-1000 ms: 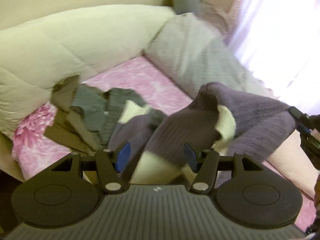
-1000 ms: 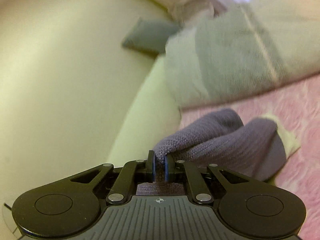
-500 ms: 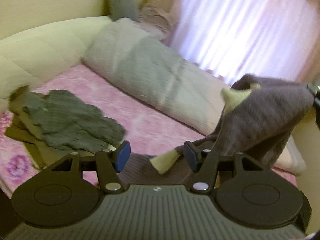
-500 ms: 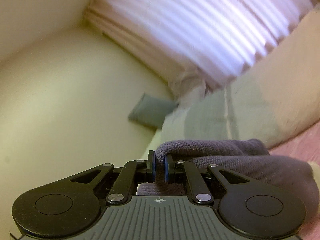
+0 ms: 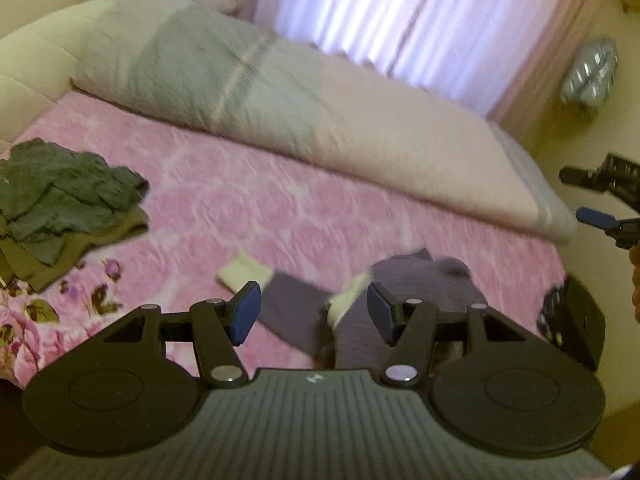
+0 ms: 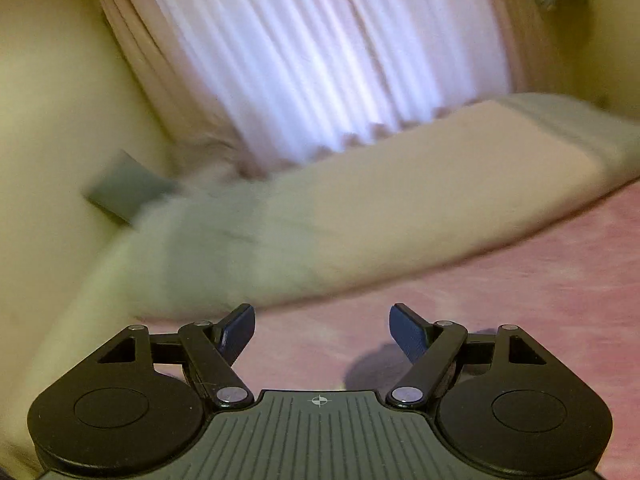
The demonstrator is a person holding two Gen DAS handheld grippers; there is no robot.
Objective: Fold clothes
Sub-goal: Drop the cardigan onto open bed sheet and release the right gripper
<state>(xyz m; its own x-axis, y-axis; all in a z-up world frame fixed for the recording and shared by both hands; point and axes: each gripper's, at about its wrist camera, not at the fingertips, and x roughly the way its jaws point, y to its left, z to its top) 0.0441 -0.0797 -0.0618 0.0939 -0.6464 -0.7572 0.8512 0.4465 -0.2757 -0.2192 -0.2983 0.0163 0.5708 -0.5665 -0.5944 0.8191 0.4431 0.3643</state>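
Observation:
A purple knit sweater (image 5: pixel 424 280) with cream cuffs (image 5: pixel 244 270) lies crumpled on the pink bedspread (image 5: pixel 280 208), just ahead of my left gripper (image 5: pixel 314 312). That gripper is open, and part of the sweater shows between its fingers without being pinched. My right gripper (image 6: pixel 322 326) is open and holds nothing. It also appears at the right edge of the left wrist view as the right gripper (image 5: pixel 588 198), raised above the bed. A dim purple patch (image 6: pixel 372 368) below it may be the sweater.
A heap of grey and olive clothes (image 5: pixel 60 196) sits at the left of the bed. A long grey and cream rolled duvet (image 5: pixel 280 92) runs along the far side under the curtain (image 5: pixel 380 12). A black object (image 5: pixel 572 320) lies at the right edge.
My right gripper has opened and let go of the purple sweater, which has dropped from the air onto the bed. Both views have swung toward the window.

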